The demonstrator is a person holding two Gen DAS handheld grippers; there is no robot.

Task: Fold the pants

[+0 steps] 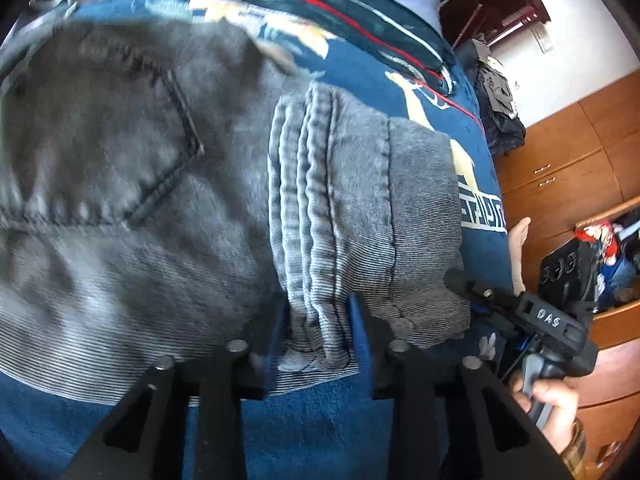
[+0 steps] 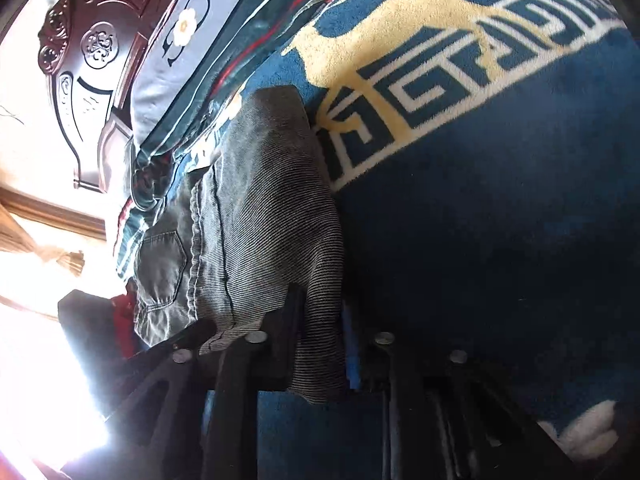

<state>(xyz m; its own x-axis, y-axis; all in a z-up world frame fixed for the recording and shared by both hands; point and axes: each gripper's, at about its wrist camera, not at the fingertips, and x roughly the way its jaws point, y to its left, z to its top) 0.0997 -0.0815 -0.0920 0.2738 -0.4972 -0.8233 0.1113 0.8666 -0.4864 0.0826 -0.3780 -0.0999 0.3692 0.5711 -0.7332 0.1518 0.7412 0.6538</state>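
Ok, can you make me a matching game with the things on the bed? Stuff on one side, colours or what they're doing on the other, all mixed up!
Things:
1. pants
2. blanket
3. left gripper
4. drawers

Colours or states:
A. brown wood with small handles
B. pinching the bunched hems
C. grey denim, folded
D. dark blue with cream deer

Pairs: 1-C, 2-D, 3-B, 4-A

Daylight glare whites out right view's left side; left view motion-blurred, edges fisheye-warped
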